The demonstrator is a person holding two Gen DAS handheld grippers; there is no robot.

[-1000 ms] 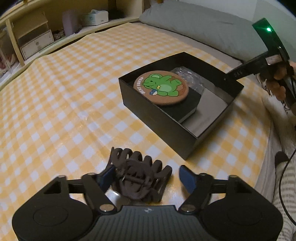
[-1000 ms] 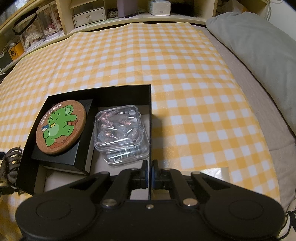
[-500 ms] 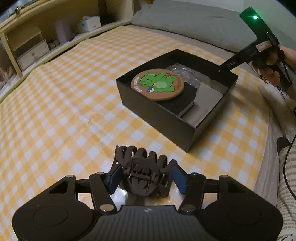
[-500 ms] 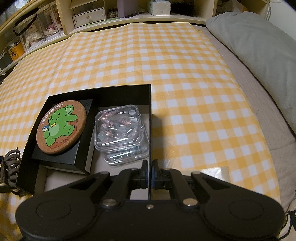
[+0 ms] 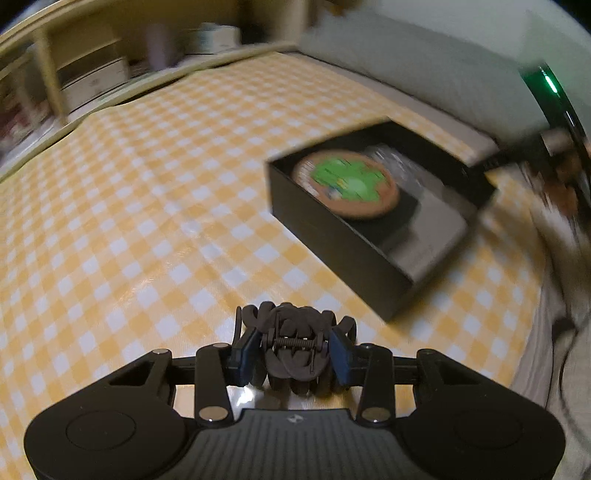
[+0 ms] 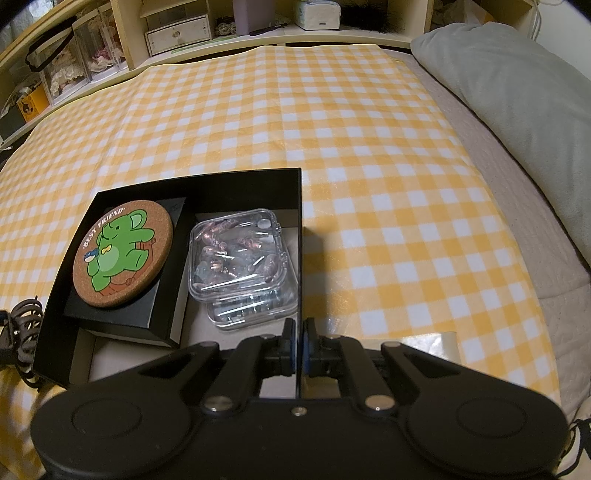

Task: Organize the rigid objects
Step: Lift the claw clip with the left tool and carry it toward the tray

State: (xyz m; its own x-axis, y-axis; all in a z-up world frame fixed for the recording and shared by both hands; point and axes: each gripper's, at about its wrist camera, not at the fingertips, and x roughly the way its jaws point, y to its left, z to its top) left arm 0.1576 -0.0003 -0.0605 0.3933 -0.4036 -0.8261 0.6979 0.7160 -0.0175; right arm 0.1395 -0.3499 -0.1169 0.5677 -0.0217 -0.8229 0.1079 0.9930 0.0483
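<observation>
My left gripper point(image 5: 295, 349) is shut on a dark brown hair claw clip point(image 5: 295, 343), held above the yellow checked cloth, short of the black box point(image 5: 343, 258). The clip also shows at the left edge of the right wrist view point(image 6: 22, 321). The box point(image 6: 55, 314) holds a cork coaster with a green elephant point(image 6: 122, 254) on a smaller black box point(image 6: 122, 317), and two stacked clear plastic cases point(image 6: 240, 258). My right gripper point(image 6: 299, 347) is shut on the box's right wall point(image 6: 300, 236) at its near end.
The yellow checked cloth point(image 6: 369, 166) covers a bed. A grey pillow point(image 6: 517, 122) lies at the right. Wooden shelves with small drawers point(image 6: 181, 33), a tissue box point(image 6: 317, 13) and display cases point(image 6: 74, 62) run along the far side.
My left gripper has closed on the hair claw clip and lifted it, swinging so the box now sits further right. The right gripper and box have stayed put.
</observation>
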